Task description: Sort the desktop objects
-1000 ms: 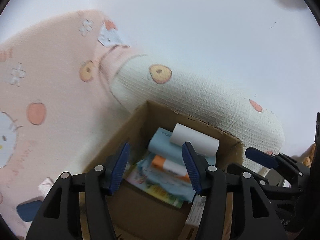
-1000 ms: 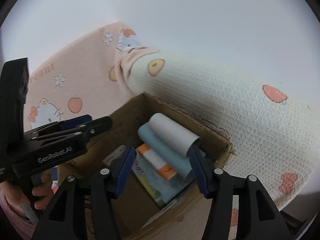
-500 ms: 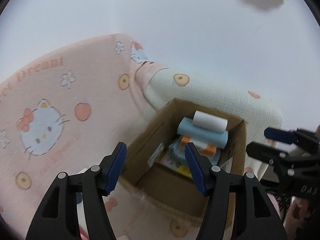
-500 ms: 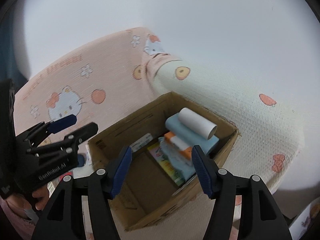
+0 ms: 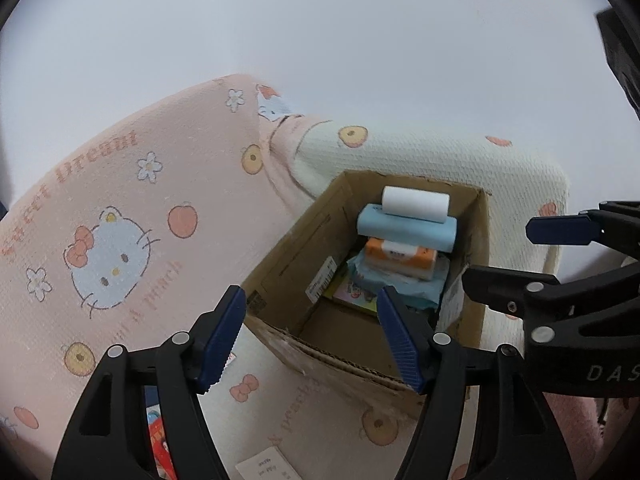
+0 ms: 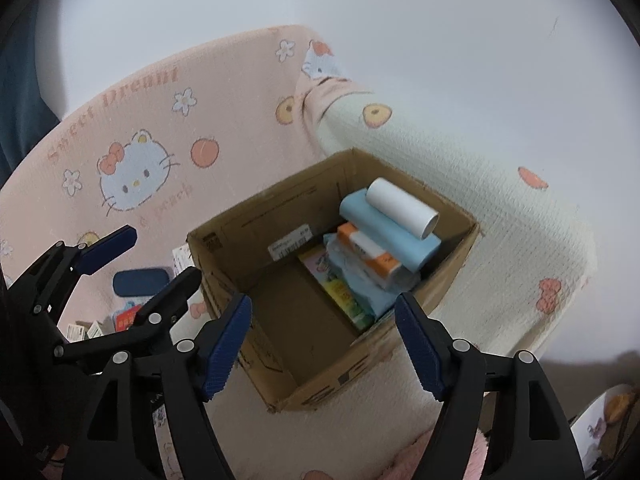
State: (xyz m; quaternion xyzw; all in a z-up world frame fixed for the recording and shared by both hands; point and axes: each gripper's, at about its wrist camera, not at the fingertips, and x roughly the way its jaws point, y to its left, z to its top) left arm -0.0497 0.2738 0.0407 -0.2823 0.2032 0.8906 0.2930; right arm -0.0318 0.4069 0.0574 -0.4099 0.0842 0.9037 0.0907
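Observation:
An open cardboard box (image 5: 280,276) (image 6: 224,248) stands on a pink and cream cartoon-print cloth. Inside it lie a white roll (image 5: 416,204) (image 6: 400,208), a light blue pack (image 5: 404,232) (image 6: 396,236), an orange and white pack (image 5: 400,258) (image 6: 368,252) and colourful booklets (image 6: 336,288). My left gripper (image 5: 312,336) is open and empty, above the box's near edge. My right gripper (image 6: 324,344) is open and empty, above the box's near side. Each gripper shows at the side of the other's view.
Left of the box on the cloth lie a dark blue case (image 6: 140,282), a red packet (image 6: 128,316) and small white boxes (image 6: 86,330). A white card (image 5: 268,466) lies near the front. A pale wall is behind.
Both grippers have pulled up and back from the box, so it looks smaller and more of the cloth shows. Both stay open and empty.

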